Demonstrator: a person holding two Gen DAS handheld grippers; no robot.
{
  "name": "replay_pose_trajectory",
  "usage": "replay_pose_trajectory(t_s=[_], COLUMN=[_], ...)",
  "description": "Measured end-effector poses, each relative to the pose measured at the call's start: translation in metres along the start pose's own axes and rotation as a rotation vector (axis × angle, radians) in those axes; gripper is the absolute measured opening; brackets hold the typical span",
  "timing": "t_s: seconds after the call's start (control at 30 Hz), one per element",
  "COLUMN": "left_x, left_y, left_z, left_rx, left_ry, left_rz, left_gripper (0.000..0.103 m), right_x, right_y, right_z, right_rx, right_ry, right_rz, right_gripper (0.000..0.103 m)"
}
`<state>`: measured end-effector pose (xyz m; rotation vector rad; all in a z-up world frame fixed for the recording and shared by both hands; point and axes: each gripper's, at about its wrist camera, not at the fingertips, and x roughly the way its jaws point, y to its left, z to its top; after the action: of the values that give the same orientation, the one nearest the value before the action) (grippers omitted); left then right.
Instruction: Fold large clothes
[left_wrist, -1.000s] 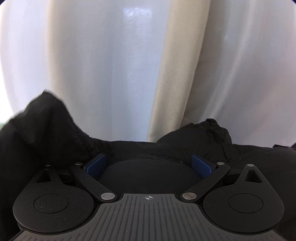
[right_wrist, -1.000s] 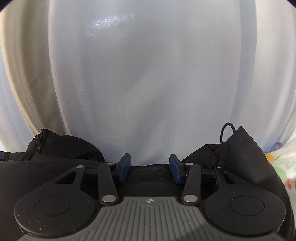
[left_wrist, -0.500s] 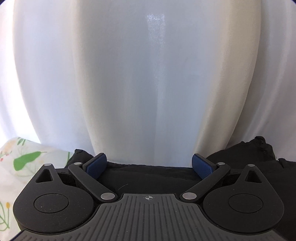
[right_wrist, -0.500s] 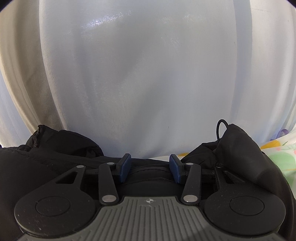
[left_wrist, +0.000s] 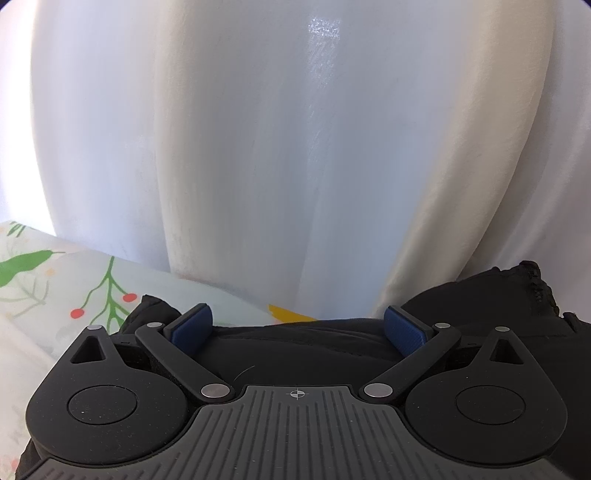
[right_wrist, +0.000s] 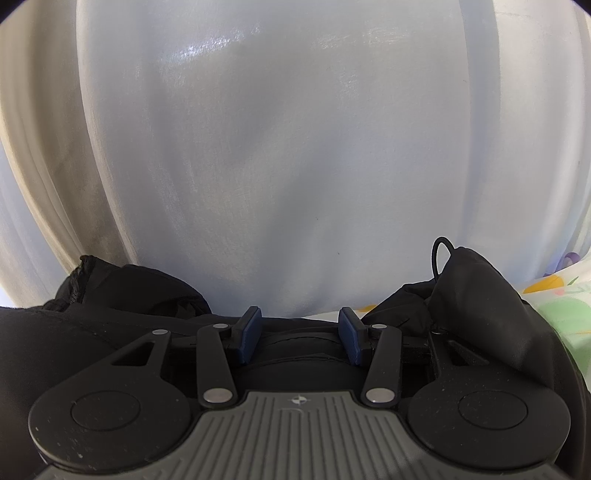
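A large black garment (left_wrist: 491, 306) lies bunched on a floral sheet (left_wrist: 55, 288). In the left wrist view my left gripper (left_wrist: 295, 328) is wide open, its blue pads spread over a flat black fold. In the right wrist view the same garment (right_wrist: 133, 295) rises in lumps on both sides, with a thin cord loop (right_wrist: 441, 254) sticking up at the right. My right gripper (right_wrist: 300, 336) is partly open over black cloth, its pads apart; I cannot tell whether cloth lies between them.
White and cream curtains (left_wrist: 295, 147) hang close behind the garment and fill both views (right_wrist: 295, 166). The floral sheet shows at the left of the left wrist view and at the right edge of the right wrist view (right_wrist: 554, 302).
My left gripper has swung left and lowered: the raised black lump at its left is gone and the floral sheet has come into view. My right gripper has barely moved.
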<state>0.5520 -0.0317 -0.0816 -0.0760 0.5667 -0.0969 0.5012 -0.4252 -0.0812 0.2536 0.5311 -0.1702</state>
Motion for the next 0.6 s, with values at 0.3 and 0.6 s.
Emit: replay_pose_trajectory(t_s=[0.3, 0.6], left_x=[-0.023, -0.042], left_y=[0.006, 0.043], left_z=[0.008, -0.003], left_rx=[0.072, 0.044], left_ry=[0.024, -0.018], left_rz=[-0.032, -0.037], left_gripper=[0.101, 0.103], right_x=[-0.022, -0.048], right_y=[-0.013, -0.056], right_z=[0.008, -0.003], right_rx=[0.05, 0.228], right_ry=[-0.021, -0.113], right_rz=[0.104, 0.187], right_gripper=[0.06, 0.059])
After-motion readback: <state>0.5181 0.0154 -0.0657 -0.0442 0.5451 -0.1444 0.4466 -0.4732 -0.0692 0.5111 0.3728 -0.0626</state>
